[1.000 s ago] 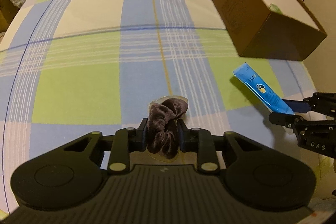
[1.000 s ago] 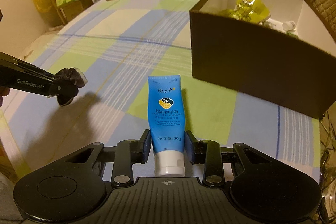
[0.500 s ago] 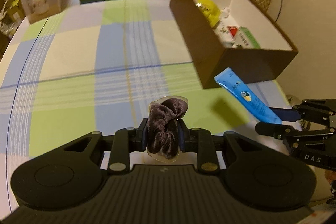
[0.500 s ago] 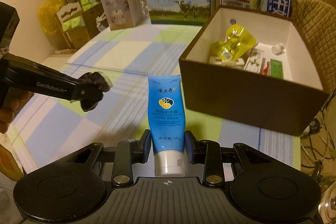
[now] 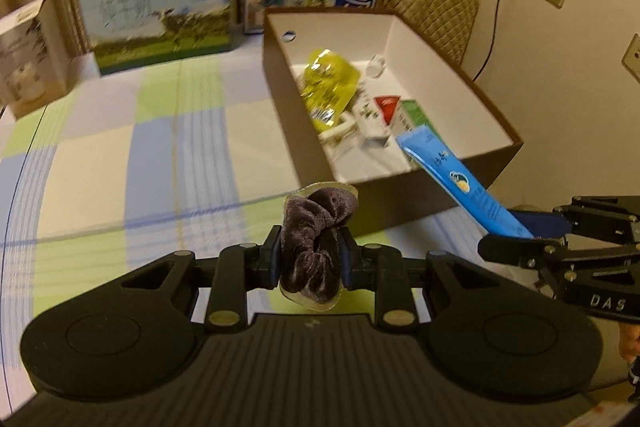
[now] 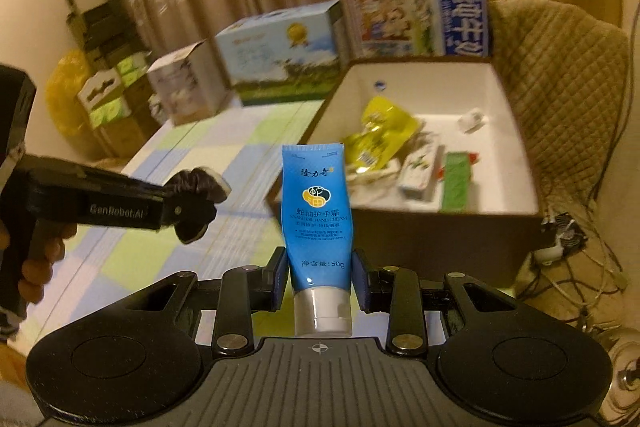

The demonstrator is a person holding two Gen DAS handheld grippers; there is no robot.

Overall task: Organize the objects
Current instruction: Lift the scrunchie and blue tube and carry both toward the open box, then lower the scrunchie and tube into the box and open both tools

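My left gripper (image 5: 307,259) is shut on a dark purple velvet scrunchie (image 5: 314,247) in a clear wrapper, held in the air above the checked tablecloth (image 5: 160,155). My right gripper (image 6: 320,277) is shut on a blue hand cream tube (image 6: 316,203), white cap toward the camera. The tube (image 5: 460,183) points at the near right corner of the open brown cardboard box (image 5: 400,195). In the right wrist view the left gripper (image 6: 188,205) with the scrunchie (image 6: 198,187) hangs to the left of the tube. The box (image 6: 432,231) holds a yellow pouch (image 6: 380,135) and several small packs.
Milk cartons (image 5: 160,7) and a small white box (image 5: 28,55) stand at the table's far edge. A padded chair (image 6: 560,75) sits behind the cardboard box. Cables and a power strip (image 6: 560,239) lie right of the table. A person's hand (image 6: 36,259) grips the left tool.
Both grippers have risen and tilted up with their objects still gripped. The box's inside has come into view and the tube tip now reaches its near corner.
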